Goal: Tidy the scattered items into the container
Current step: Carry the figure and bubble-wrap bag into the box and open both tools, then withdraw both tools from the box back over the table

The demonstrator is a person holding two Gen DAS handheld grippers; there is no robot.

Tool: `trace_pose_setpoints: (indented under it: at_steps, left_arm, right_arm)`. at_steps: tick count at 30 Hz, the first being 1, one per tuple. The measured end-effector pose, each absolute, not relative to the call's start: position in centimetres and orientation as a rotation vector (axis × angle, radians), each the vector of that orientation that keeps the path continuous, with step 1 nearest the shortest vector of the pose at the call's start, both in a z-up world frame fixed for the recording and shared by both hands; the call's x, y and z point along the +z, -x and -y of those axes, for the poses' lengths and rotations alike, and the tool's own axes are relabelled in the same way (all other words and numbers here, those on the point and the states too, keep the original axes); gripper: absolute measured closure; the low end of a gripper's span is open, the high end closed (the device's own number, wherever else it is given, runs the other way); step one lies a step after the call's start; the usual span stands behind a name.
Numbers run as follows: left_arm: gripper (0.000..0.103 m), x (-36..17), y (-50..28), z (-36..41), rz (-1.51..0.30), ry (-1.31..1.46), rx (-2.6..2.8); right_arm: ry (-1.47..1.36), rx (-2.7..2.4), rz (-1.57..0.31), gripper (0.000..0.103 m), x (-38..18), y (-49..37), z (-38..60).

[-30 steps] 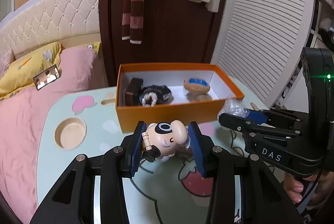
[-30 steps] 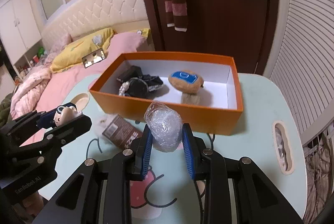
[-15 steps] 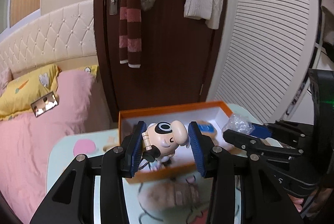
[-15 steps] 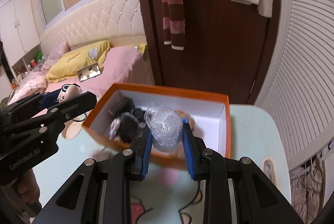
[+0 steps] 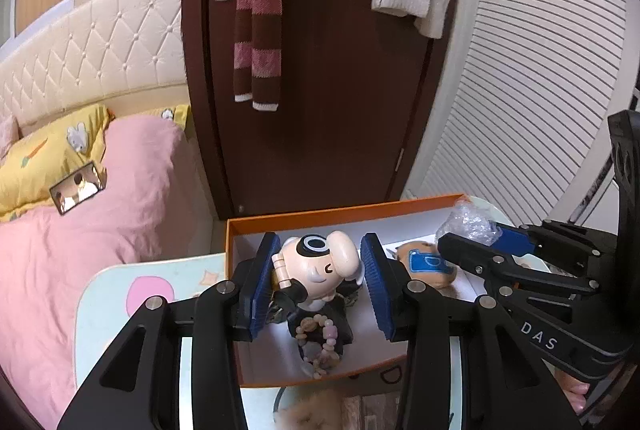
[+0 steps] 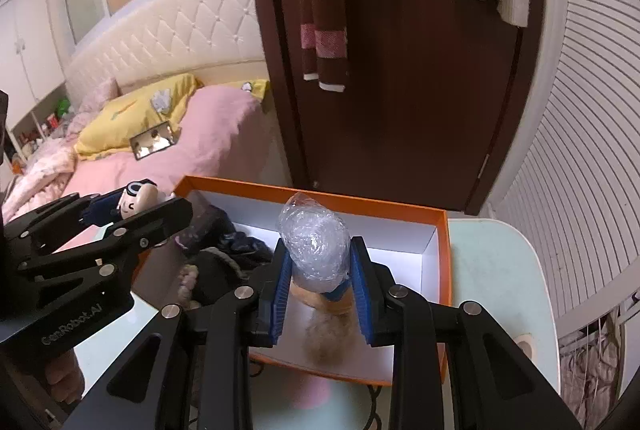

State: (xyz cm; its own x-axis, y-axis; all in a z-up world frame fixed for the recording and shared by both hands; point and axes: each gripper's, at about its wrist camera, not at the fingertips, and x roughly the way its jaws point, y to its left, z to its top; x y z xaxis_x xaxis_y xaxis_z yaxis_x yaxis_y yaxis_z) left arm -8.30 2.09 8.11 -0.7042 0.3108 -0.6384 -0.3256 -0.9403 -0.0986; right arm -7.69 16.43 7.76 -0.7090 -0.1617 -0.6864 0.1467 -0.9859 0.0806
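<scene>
My left gripper [image 5: 318, 282] is shut on a cartoon figurine [image 5: 320, 270] with a cream head, held above the left part of the orange box [image 5: 340, 216]. My right gripper [image 6: 320, 286] is shut on a ball of clear plastic wrap [image 6: 314, 242], held above the box's middle [image 6: 444, 270]. Inside the box lie a dark cloth with a bead bracelet [image 5: 316, 338] and a tan plush with a blue patch [image 5: 426, 264]. Each gripper shows in the other's view: the left one [image 6: 132, 205], the right one [image 5: 480, 234].
The box stands on a pale green table [image 6: 492, 270] with cartoon prints. A furry item [image 5: 316, 412] lies on the table before the box. A pink bed [image 5: 100, 230] lies left, a dark door [image 5: 320, 89] behind, a slatted white panel [image 5: 540, 89] right.
Both grippers have moved forward and up from in front of the box to over its inside, each still holding its item.
</scene>
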Motion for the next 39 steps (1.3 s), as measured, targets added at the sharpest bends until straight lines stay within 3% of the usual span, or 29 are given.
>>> trace_pose_setpoints:
  at_steps: [2, 3, 4, 16, 28, 39]
  left_arm:
    - [0.037, 8.1, 8.1, -1.9, -0.016, 0.970, 2.642]
    - [0.026, 8.2, 7.9, -1.7, -0.014, 0.957, 2.657]
    - [0.024, 8.3, 7.7, -1.6, -0.014, 0.939, 2.673]
    - [0.024, 9.0, 5.7, -0.8, -0.042, 0.923, 2.688]
    - [0.024, 8.5, 2.1, 0.9, -0.028, 0.955, 2.709]
    - [0.024, 4.8, -4.0, 3.3, 0.099, 1.109, 2.671]
  right_arm:
    - [-1.118, -2.766, 0.040, 0.061, 7.5, 7.8, -16.6]
    - [-1.121, -2.770, 0.052, 0.049, 7.4, 7.8, -16.7]
    - [-1.119, -2.779, 0.066, 0.044, 7.3, 7.7, -16.9]
    - [-1.155, -2.765, 0.107, 0.038, 7.3, 6.7, -17.3]
    - [-1.149, -2.780, 0.082, 0.037, 7.7, 3.9, -16.7]
    - [-1.258, -2.711, 0.070, 0.035, 4.5, -1.3, -16.2]
